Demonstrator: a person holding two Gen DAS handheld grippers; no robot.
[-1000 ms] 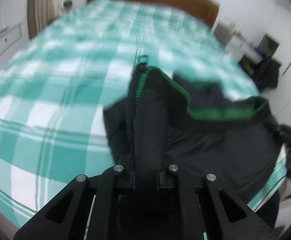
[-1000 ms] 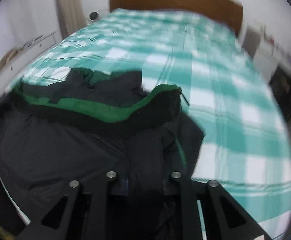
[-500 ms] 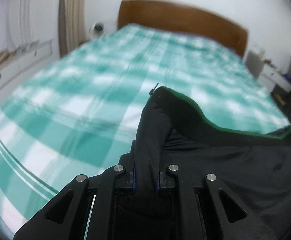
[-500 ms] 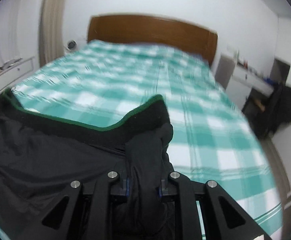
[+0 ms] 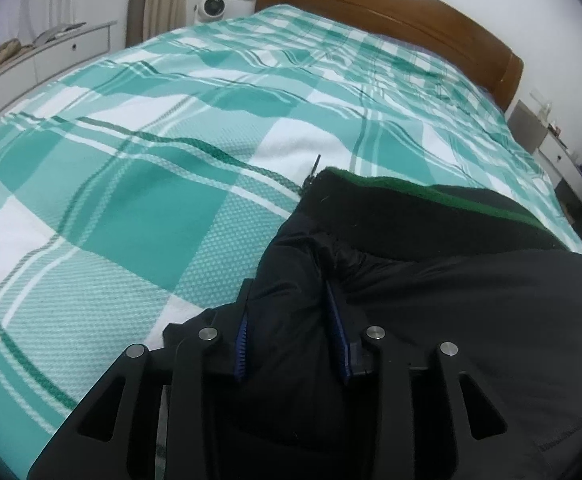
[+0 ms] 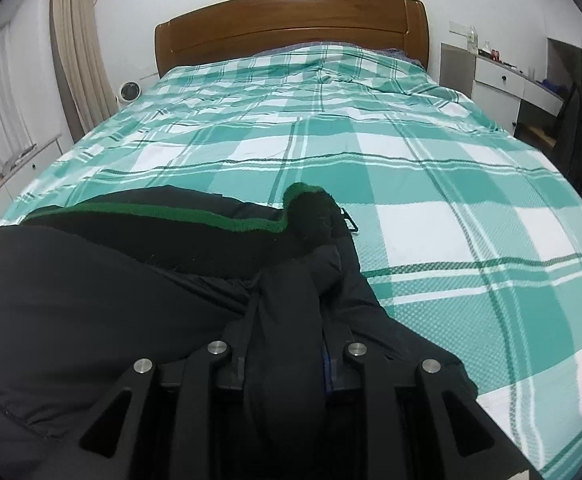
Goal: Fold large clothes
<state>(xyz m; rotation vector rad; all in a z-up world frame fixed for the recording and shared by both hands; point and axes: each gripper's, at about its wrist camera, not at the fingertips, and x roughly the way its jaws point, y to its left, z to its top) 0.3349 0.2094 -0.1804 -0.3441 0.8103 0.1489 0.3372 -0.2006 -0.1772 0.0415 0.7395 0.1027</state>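
Left gripper (image 5: 291, 312): jaws opening, fingers (image 5: 241, 344) standing narrow with fold of black jacket (image 5: 451, 300) bunching between them, pads parting from cloth.
Jacket lying on near end of bed (image 5: 131, 184), green-trimmed collar (image 6: 171, 212) pointing toward 12 o'clock, toward headboard (image 6: 291, 20).
Right gripper (image 6: 287, 316): jaws opening, fingers narrow, jacket fold filling gap between pads.

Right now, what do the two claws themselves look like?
Both look alike. The left claw and right claw are matte black frames with angular triangular cut-outs and round silver bolt heads. Blue ribbed pads line the left fingers; a sliver of blue shows on the right. No cables or hands show.
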